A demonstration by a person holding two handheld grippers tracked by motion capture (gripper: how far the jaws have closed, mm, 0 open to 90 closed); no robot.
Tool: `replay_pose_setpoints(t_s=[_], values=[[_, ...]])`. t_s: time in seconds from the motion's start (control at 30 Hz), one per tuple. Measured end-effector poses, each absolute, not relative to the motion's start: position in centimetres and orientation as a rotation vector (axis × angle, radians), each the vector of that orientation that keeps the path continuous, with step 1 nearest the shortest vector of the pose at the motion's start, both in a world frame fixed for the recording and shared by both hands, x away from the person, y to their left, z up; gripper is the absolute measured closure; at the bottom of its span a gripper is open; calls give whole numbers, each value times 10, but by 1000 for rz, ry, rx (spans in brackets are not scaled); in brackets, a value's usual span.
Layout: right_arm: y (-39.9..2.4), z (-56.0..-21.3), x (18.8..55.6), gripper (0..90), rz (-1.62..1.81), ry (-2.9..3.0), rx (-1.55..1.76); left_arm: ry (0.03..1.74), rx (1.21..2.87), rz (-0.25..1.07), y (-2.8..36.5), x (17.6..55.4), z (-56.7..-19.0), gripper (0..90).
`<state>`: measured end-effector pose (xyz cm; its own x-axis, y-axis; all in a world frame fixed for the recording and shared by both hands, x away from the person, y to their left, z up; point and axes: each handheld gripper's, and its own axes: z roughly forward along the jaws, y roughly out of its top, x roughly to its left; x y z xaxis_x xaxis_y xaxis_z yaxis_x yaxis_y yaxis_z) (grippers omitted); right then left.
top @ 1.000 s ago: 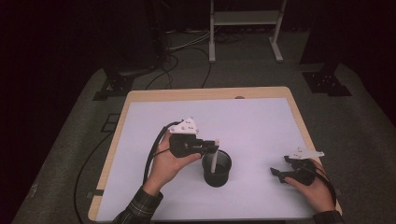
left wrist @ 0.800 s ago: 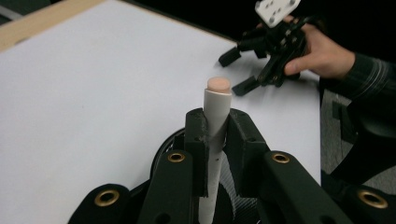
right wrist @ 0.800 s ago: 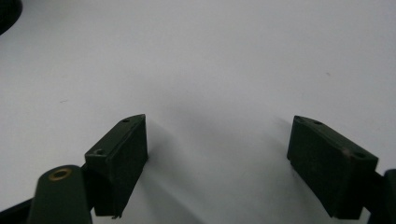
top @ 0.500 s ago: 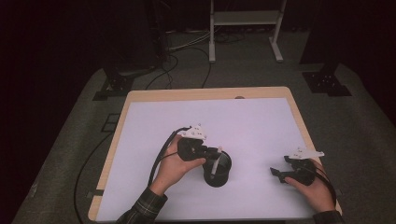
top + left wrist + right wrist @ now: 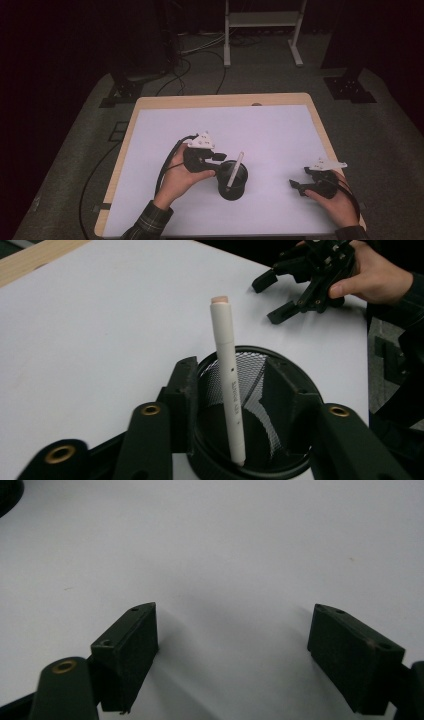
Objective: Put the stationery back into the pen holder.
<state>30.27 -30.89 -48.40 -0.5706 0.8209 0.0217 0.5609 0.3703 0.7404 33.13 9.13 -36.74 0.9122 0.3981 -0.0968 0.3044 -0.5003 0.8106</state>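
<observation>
A white pen [image 5: 227, 375] stands leaning in a black mesh cup [image 5: 300, 382] on the white table top. In the high view the pen [image 5: 234, 170] sticks out of the cup [image 5: 231, 192] near the table's middle. My left gripper [image 5: 219, 159] is at the cup's left rim. Its jaws have just been opening, and the left gripper [image 5: 232, 390] now stands open, with the pen loose between the jaws and touching neither pad. My right gripper [image 5: 296, 186] rests open on the table at the right, its jaws [image 5: 232, 635] wide with bare table between them.
The white sheet [image 5: 270, 130] covers a wooden table [image 5: 220, 100]. The right gripper [image 5: 266, 301] and its hand lie beyond the cup in the left gripper view. A cable trails from the left gripper. A white stand [image 5: 260, 20] is on the floor behind.
The left gripper's jaws have parted and let go of the pen, which now leans free in the cup. The left hand has drawn back slightly to the left. The right hand is unchanged.
</observation>
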Motion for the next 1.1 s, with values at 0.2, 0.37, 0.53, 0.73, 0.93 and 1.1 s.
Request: replay_pose_setpoints(t_s=[0.2,0.37,0.53,0.73,0.93,1.1], values=[[-309,-484,303,189,1030,2285,1210,548,2151,168,111,329,-366,381],[-309,-484,303,189,1029,2285,1210,589,2160,206,125,326,-367,293],[-309,-484,303,189,1028,2285,1208,648,2173,248,143,322,-374,207],[-309,-484,303,189,1027,2285,1207,743,2178,279,172,318,-389,116],[-309,-484,303,189,1027,2285,1207,807,2188,307,189,314,-399,89],[-309,-484,303,189,1028,2284,1208,870,2214,337,205,309,-414,89]])
